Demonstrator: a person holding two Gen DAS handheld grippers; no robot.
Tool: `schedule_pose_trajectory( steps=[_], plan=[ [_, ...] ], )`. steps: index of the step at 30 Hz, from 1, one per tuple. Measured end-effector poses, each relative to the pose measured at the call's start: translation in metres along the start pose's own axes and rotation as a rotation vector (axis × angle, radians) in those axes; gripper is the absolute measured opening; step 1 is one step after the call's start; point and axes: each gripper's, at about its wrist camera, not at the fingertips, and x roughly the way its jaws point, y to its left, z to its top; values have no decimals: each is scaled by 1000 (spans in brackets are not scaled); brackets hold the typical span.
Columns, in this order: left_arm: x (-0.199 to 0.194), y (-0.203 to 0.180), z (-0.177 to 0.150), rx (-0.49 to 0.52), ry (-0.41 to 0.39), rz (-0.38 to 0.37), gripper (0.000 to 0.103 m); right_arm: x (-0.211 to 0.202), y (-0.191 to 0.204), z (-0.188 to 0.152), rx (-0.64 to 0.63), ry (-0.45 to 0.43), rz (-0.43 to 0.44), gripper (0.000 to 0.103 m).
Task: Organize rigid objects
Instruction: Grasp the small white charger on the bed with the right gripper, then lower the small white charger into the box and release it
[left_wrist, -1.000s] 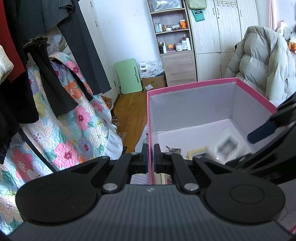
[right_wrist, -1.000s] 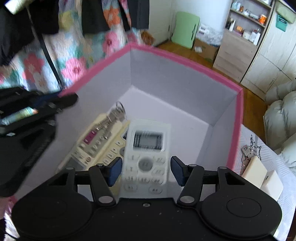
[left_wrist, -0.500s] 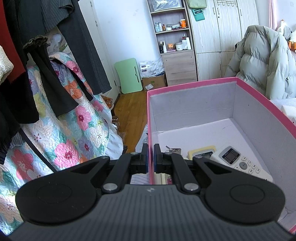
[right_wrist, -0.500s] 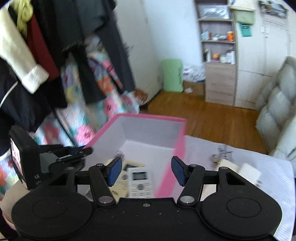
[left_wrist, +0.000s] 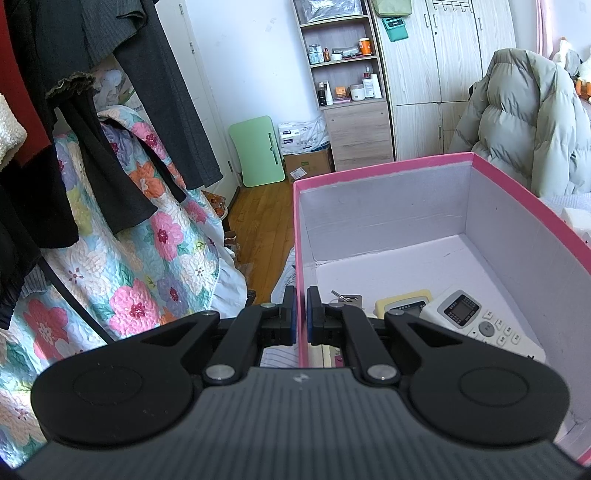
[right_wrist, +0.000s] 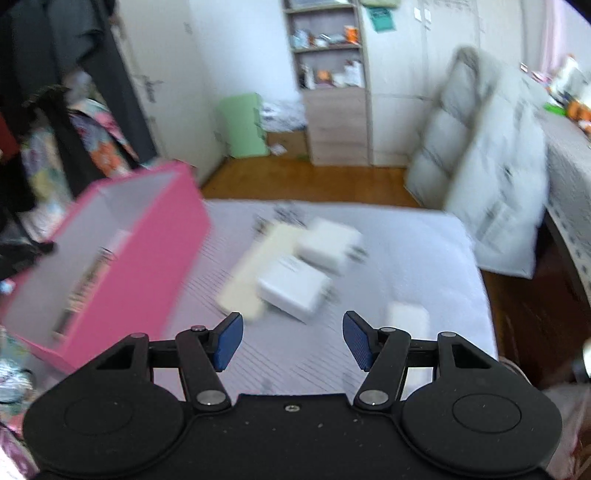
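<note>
I am holding my left tongs clenched on the left wall of the pink box, one finger outside and one inside, just by its near left corner. Inside the box, along the near end of its floor, a bunch of keys is lying nearest that wall, a cream remote is lying next to it, and a white air-conditioner remote with a small screen is resting beside and partly over the cream one, angled toward the right wall. The far half of the box floor is showing bare.

In the right wrist view, which is blurred, the pink box is sitting at the left edge of the desk, which is covered in a pale striped cloth. I am hovering my right tongs released over the near middle of the desk, blue pads wide apart and gripping nothing. Just beyond them a long cream block is lying near the box, touching two white power adapters: one close to the tongs and the other behind it. A smaller white block is lying apart toward the right edge, just beyond my right finger.
</note>
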Motion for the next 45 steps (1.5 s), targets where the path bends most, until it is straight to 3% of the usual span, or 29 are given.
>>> schedule_pose_trajectory(
  steps=[3, 9, 14, 15, 16, 22, 27, 37, 41, 45],
  plan=[
    [0, 0, 0, 3, 0, 2, 4, 20, -19, -10, 13, 34, -86, 65],
    [-1, -3, 2, 13, 2, 9, 4, 53, -49, -17, 48, 98, -135, 61],
    [-1, -4, 2, 21, 2, 14, 4, 65, -54, -9, 43, 83, -153, 60],
    [-1, -4, 2, 22, 2, 14, 4, 66, -55, -7, 42, 81, -152, 56],
    [-1, -4, 1, 21, 3, 14, 4, 67, -55, -4, 35, 77, -154, 42],
    [0, -4, 1, 25, 2, 15, 5, 60, -54, -1, 79, 44, -148, 43],
    [0, -3, 1, 24, 3, 16, 5, 27, -38, 3, 100, -39, -61, 43],
    [0, -3, 1, 24, 2, 15, 5, -30, 38, 31, -34, -171, 171, 43],
    [0, -4, 1, 22, 2, 14, 5, -42, 82, 47, -143, -176, 302, 43],
    [0, -3, 1, 24, 2, 13, 5, -37, 136, 68, -300, -120, 416, 43]
  ],
)
